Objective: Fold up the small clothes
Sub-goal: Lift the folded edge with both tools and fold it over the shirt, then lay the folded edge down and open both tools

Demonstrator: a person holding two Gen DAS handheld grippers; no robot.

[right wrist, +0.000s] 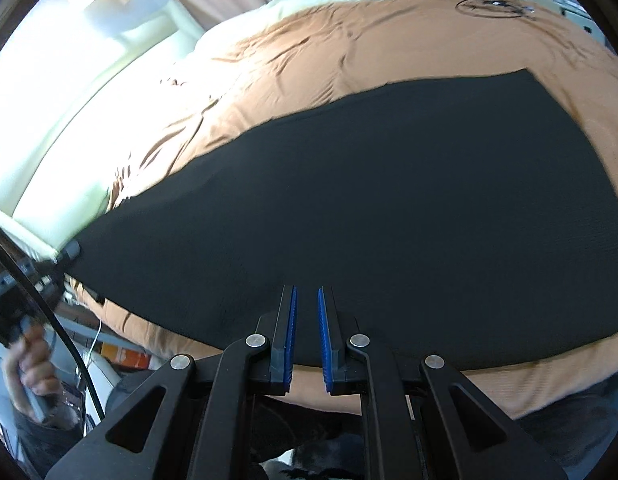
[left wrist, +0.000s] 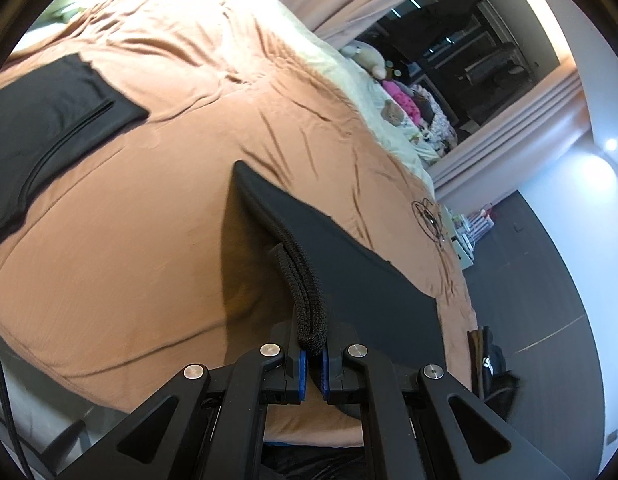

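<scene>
While left gripper (left wrist: 314,354) clamps ribbed hem of black garment (left wrist: 349,256), lifted off tan duvet (left wrist: 121,240), I keep right gripper (right wrist: 305,334) fingers parted, empty, over flat black cloth (right wrist: 369,208). Advice: carry hem across evenly, align edges, avoid dragging. Second black piece (left wrist: 41,120) far left.

Your work surface was a bed, covered by a wrinkled orange-brown duvet (left wrist: 157,208) with a line-drawn emblem (right wrist: 493,3) stitched near one edge. A cream blanket (left wrist: 333,68) lay along the far side, with stuffed toys (left wrist: 369,58) and mixed clothing heaped on it. You had one black garment (right wrist: 389,208) spread flat on the duvet and a second black garment (left wrist: 49,120) lying well apart from it.
</scene>
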